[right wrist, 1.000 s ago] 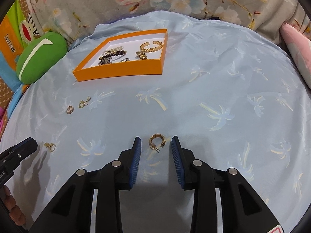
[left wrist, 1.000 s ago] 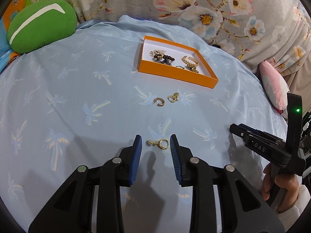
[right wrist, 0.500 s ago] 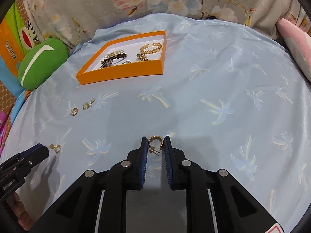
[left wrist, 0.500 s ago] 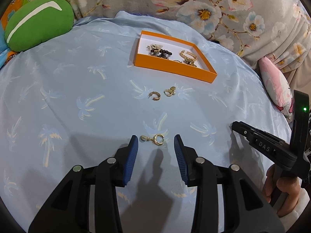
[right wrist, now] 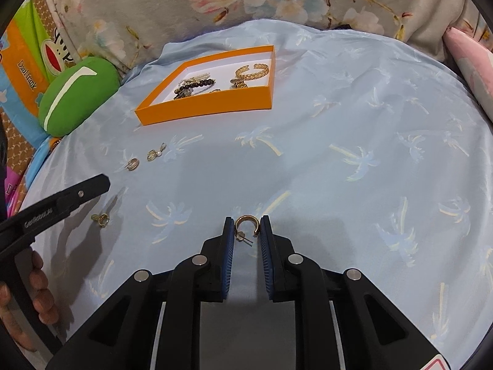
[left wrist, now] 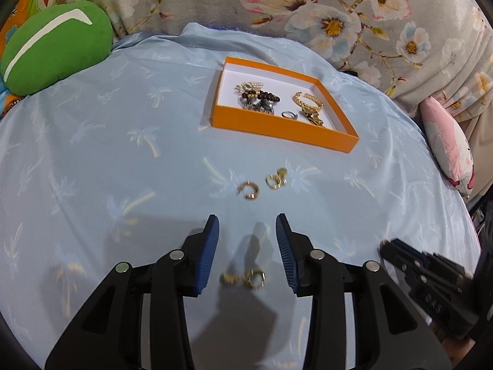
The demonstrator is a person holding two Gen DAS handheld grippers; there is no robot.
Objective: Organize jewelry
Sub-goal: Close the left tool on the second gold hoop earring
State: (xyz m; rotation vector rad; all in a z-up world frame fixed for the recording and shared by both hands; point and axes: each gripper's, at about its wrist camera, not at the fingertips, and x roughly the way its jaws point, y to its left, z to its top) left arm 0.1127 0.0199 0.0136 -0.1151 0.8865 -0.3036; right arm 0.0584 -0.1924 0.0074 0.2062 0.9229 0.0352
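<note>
Our right gripper (right wrist: 245, 231) pinches the gold hoop earring (right wrist: 246, 226) between its fingertips. Our left gripper (left wrist: 247, 231) gapes wide; the charm earring (left wrist: 246, 278) lies between its fingers, behind the tips.

A home bedroom is suggested: a bed is covered by a palm-print blue sheet (left wrist: 92, 160), backed by floral bedding (left wrist: 354, 15), with a green plush cushion (left wrist: 52, 46) alongside.
</note>
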